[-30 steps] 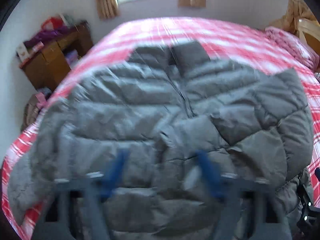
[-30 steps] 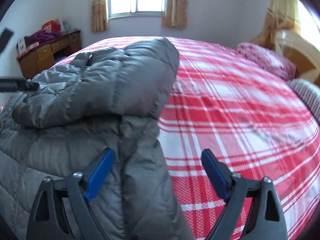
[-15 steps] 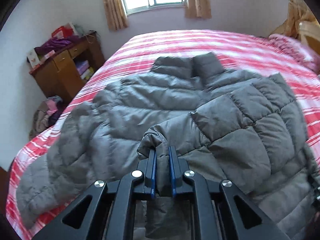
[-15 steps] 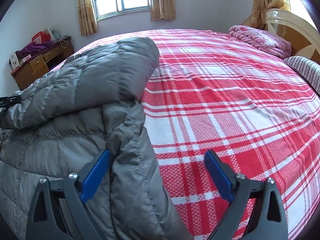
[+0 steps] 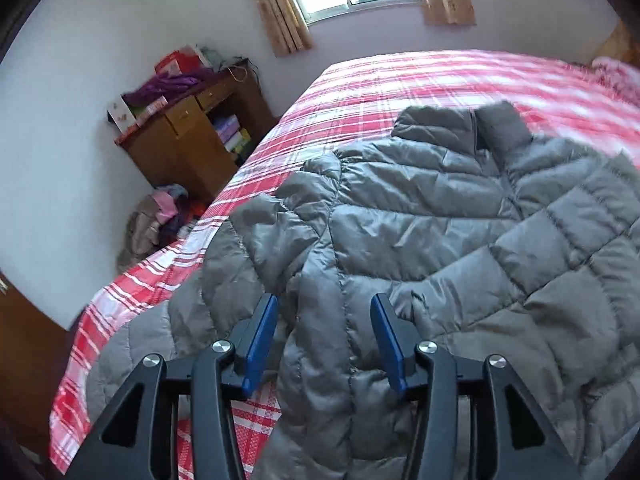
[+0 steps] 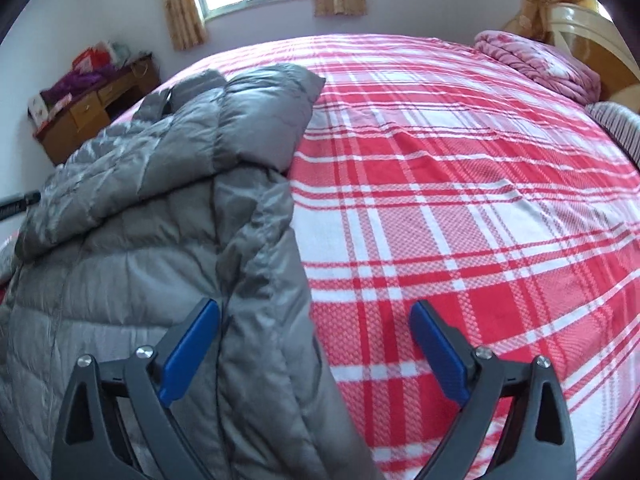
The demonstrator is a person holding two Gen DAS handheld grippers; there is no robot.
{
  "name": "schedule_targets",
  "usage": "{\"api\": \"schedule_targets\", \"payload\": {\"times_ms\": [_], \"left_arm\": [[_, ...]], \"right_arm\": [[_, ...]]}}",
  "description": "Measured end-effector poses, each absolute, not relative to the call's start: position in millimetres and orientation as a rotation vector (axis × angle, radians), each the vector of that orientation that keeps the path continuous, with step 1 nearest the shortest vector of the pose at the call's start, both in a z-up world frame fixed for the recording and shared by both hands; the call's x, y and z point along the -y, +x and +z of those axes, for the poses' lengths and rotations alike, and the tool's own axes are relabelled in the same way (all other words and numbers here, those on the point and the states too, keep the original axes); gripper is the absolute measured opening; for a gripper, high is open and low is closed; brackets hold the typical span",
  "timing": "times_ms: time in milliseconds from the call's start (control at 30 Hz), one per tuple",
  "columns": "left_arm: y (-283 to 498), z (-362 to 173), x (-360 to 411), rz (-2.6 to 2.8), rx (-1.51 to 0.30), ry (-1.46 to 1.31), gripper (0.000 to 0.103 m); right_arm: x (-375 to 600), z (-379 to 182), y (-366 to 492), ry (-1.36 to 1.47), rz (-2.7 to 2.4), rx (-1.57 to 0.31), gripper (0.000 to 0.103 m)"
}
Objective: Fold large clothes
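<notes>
Left wrist view: one grey quilted down jacket (image 5: pixel 420 240) lies spread on one bed covered by a red-and-white plaid sheet (image 5: pixel 400 84), its stand-up collar (image 5: pixel 468 128) pointing toward the window. One sleeve is folded across the body from the right. The left claw (image 5: pixel 324 334) hovers over the jacket's near part with its two blue pads (image 5: pixel 260 340) apart; the jaws are opening, and a ridge of grey fabric lies in the gap between them, though neither pad presses on it. Beside the bed stands one brown wooden cabinet (image 5: pixel 188 140) with purple cloth and boxes on top, and one heap of mixed clothes (image 5: pixel 156 220) sits on the floor at its foot. One window with two tan curtains (image 5: pixel 280 8) is set in the far wall.

Right wrist view: the same jacket (image 6: pixel 160 220) occupies the left side, its right edge folded inward onto itself, and bare plaid sheet (image 6: pixel 460 200) fills the rest. The right claw (image 6: pixel 314 342) stands wide, its two blue pads (image 6: pixel 438 356) far apart; the left pad is beside the jacket's folded edge, the right one is over bare sheet, and nothing is gripped. One pink folded quilt (image 6: pixel 536 64) lies at the head of the bed, near one cream headboard (image 6: pixel 580 28).
</notes>
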State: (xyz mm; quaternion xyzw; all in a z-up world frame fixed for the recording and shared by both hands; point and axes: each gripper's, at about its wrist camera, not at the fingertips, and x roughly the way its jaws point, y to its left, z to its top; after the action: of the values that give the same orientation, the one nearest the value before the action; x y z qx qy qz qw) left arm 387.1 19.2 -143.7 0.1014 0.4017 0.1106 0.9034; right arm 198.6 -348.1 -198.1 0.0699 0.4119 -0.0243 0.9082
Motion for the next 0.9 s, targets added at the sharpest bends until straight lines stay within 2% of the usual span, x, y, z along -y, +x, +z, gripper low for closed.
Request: {"api": "schedule_targets", "payload": {"times_ms": [67,100,133,167,200,233,367,533,700,833,900], "left_arm": [[382,-129,-25,0.222,-0.789,0.145,0.051],[380,-121,-23,0.203,-0.768,0.115,0.055],[379,-113,-17,0.183,-0.74,0.087,0.064],[377,-107,-10,0.177,-0.72,0.07,0.07],[376,-103,-1,0.161,-0.704,0.05,0.08],[375,-102,7,0.149,-0.698,0.039,0.084],[394,-124,38,0.142,-0.732,0.03,0.084],[432,-173,42,0.214,-0.805,0.045,0.084],[455,-210,30,0.269,-0.865,0.085,0.085],[453,-223,22,0.271,-0.876,0.058,0.095],[455,-226,19,0.272,-0.887,0.036,0.098]], "right_arm": [[350,-184,193,0.117,-0.046,-0.834,0.098],[352,-178,192,0.111,-0.051,-0.825,0.093],[356,-165,191,0.114,-0.054,-0.804,0.089],[359,-156,193,0.126,-0.052,-0.792,0.079],[364,-142,199,0.147,-0.052,-0.78,0.078],[366,-134,205,0.159,-0.055,-0.77,0.078],[367,-104,243,0.191,-0.097,-0.647,0.078],[337,-116,306,0.175,-0.068,-0.569,0.078],[304,-157,359,0.073,0.001,-0.657,0.078],[303,-194,373,0.069,0.02,-0.776,0.078],[307,-198,377,0.094,0.026,-0.801,0.081]]}}
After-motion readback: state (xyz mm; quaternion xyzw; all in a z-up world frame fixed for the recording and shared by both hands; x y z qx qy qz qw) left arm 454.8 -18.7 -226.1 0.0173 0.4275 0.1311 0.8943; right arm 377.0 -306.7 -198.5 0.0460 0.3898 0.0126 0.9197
